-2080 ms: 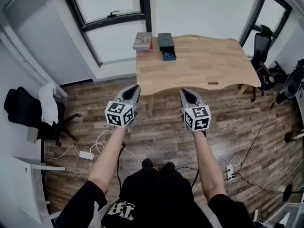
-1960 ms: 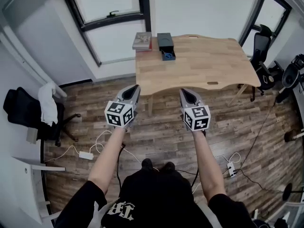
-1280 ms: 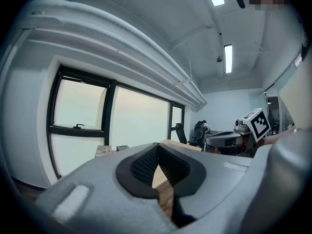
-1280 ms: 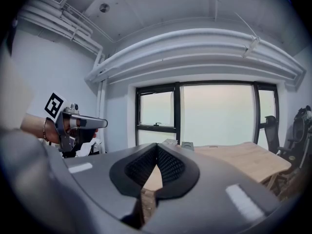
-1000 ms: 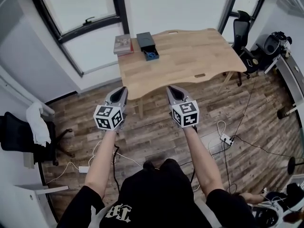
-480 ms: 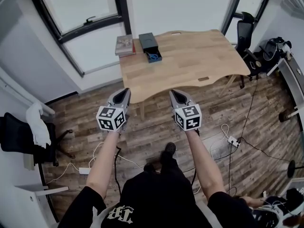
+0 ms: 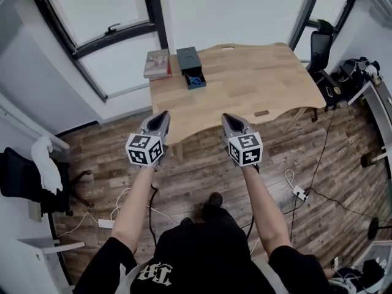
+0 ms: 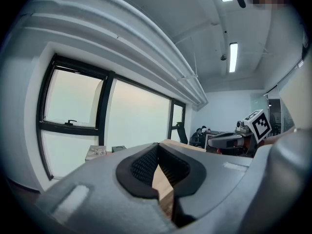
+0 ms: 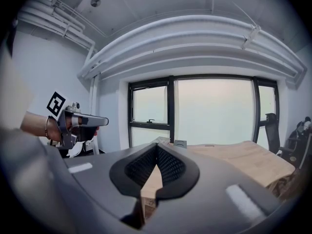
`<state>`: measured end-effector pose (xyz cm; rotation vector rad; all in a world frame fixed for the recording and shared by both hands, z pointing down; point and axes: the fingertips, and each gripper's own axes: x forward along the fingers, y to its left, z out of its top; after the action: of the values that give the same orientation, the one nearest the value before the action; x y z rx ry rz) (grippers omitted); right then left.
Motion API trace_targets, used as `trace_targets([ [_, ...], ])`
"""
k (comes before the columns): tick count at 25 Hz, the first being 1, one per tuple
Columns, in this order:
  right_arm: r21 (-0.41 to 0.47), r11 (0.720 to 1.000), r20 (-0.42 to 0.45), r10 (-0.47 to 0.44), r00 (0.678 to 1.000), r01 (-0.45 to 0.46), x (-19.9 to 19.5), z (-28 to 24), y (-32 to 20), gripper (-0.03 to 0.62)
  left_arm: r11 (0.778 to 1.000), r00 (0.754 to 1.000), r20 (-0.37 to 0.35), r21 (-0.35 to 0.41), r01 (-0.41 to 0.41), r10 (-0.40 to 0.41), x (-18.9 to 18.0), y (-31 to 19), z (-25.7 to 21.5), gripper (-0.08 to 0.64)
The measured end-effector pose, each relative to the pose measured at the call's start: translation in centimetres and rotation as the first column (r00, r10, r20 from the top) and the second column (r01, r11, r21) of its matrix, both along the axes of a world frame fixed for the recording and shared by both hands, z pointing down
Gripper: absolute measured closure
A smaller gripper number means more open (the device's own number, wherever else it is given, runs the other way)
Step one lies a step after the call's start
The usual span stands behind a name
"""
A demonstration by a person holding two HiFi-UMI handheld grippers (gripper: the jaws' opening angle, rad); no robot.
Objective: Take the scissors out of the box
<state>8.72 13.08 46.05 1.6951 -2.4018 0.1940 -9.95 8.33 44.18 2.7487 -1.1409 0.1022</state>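
Both the left gripper (image 7: 163,115) and right gripper (image 7: 226,117) have jaws pressed together, empty; scissors (image 7: 195,80) in the box (image 7: 186,57) show only blue; book (image 7: 157,64) print unreadable.

Soft, even daylight fills the room, coming through the big window (image 7: 104,41) behind the table (image 7: 257,84). In both gripper views its panes are washed out to a pale near-white. In the left gripper view two ceiling lamps (image 8: 233,57) glow overexposed. Shadows are faint and soft-edged. The head view is sharp but strongly barrel-bent, with walls and window frames curving towards the edges. Both gripper views are fisheye circles with black corners, and the straight pipes (image 9: 195,38) overhead bow into arcs. The left gripper (image 8: 158,150) and right gripper (image 9: 157,147), close to their lenses, look dim, backlit and slightly soft, while distant things stay fairly clear.
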Motion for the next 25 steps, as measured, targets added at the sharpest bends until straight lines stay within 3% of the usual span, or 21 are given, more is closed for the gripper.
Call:
trace_targets([
  [15,-0.024,0.999,0.034,-0.036,0.999,0.037,5.6,1.4,-8.8,0.588,0.999,0.998,0.027,-0.022,0.049,-0.048,5.0,-8.1,0.8,0.563],
  [25,-0.021,0.996,0.058,-0.083,0.995,0.085,7.9,1.8,-12.0,0.588,0.995,0.995,0.042,-0.023,0.095,-0.094,7.3,-10.4,1.0,0.563],
])
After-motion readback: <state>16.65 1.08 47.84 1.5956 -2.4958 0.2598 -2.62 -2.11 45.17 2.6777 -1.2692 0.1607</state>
